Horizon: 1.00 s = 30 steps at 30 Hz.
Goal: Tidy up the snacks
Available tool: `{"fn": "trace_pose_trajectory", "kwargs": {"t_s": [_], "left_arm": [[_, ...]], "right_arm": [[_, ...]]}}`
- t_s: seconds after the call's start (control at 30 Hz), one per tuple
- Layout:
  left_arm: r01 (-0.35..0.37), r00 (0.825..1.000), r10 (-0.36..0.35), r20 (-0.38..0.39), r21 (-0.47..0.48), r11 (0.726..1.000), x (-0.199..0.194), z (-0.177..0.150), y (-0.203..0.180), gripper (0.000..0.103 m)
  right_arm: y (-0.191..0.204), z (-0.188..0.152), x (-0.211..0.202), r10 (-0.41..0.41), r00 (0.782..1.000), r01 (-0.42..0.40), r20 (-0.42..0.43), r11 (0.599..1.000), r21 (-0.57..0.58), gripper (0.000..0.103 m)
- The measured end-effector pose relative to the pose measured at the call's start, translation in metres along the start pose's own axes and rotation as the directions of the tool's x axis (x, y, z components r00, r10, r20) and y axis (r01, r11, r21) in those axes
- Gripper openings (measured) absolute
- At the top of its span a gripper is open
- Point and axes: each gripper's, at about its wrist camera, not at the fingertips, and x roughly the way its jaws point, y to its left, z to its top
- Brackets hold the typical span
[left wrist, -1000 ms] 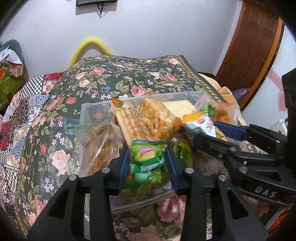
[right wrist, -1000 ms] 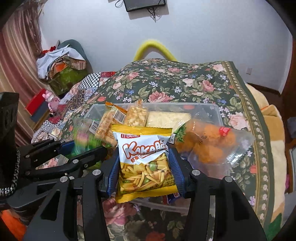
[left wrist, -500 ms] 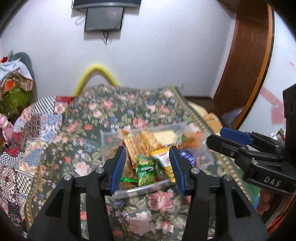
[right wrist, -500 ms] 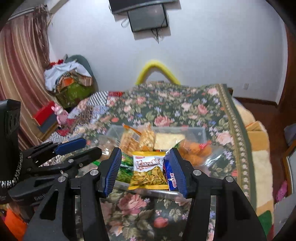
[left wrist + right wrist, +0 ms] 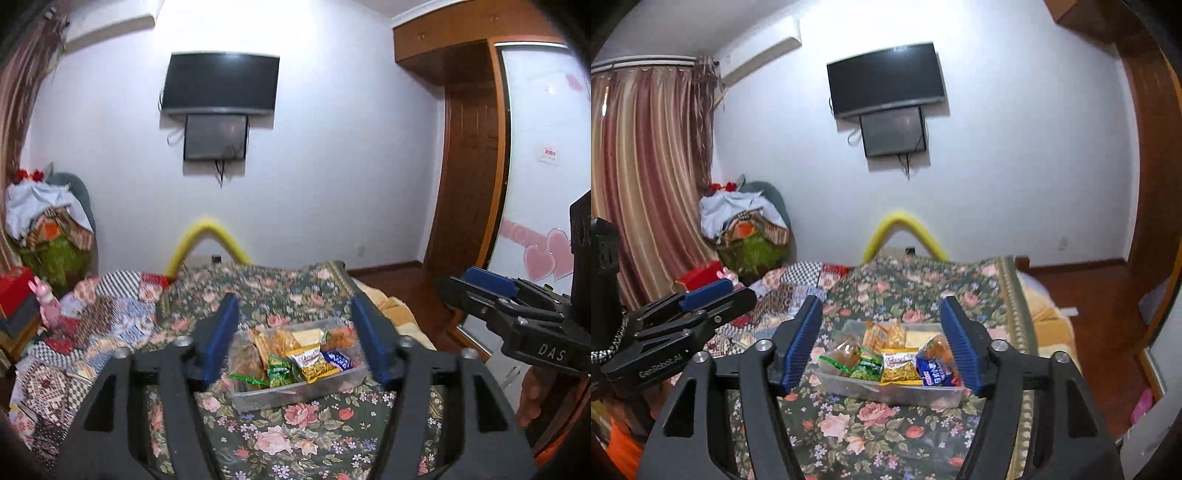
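Both claws—left (image 5: pixel 297 341), right (image 5: pixel 882 341)—now released, pulled back from the snack bin (image 5: pixel 886 393).

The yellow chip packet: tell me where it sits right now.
In the right wrist view the yellow chip packet stands at the front of the clear bin, between the green packet and the blue packet.

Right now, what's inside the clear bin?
Clear bin holds snack packets: green, yellow, blue, plus wrapped biscuits behind. Anything beneath them is covered.
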Motion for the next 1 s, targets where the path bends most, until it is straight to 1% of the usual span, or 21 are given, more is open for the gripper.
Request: {"fn": "trace_pose_trajectory", "kwargs": {"t_s": [0.07,0.13,0.3,0.37,0.4,0.5,0.63,1.0], "left_arm": [[-0.003,1.0,0.003,0.022,0.004,1.0,-0.011,0.0,-0.003,0.078],[-0.002,1.0,0.001,0.031,0.007,1.0,-0.018,-0.001,-0.005,0.081],[-0.022,0.999,0.021,0.046,0.029,0.999,-0.025,-0.007,-0.009,0.091],[-0.025,0.999,0.023,0.046,0.032,0.999,-0.027,-0.01,-0.01,0.094],[-0.024,0.999,0.023,0.045,0.032,0.999,-0.028,-0.011,-0.01,0.097],[-0.03,0.999,0.028,0.043,0.033,0.999,-0.031,-0.015,-0.012,0.101],[-0.033,0.999,0.032,0.043,0.03,0.999,-0.035,-0.018,-0.012,0.102],[-0.035,0.998,0.034,0.044,0.02,0.999,-0.037,-0.019,-0.011,0.103]], "right_arm": [[0.002,-0.001,-0.008,-0.008,1.0,0.008,0.017,1.0,-0.002,0.077],[0.003,-0.003,-0.014,-0.015,0.999,0.015,0.031,1.0,0.003,0.084],[0.007,-0.008,-0.018,-0.036,0.999,0.036,0.041,0.999,0.0,0.091],[0.008,-0.009,-0.022,-0.048,0.998,0.048,0.049,0.999,0.002,0.1],[0.008,-0.011,-0.026,-0.054,0.997,0.054,0.055,0.999,0.005,0.102],[0.008,-0.012,-0.03,-0.059,0.996,0.059,0.06,0.998,0.009,0.103],[0.01,-0.015,-0.034,-0.071,0.996,0.071,0.062,0.997,-0.007,0.103],[0.015,-0.017,-0.039,-0.069,0.996,0.07,0.064,0.997,-0.016,0.103]]}}
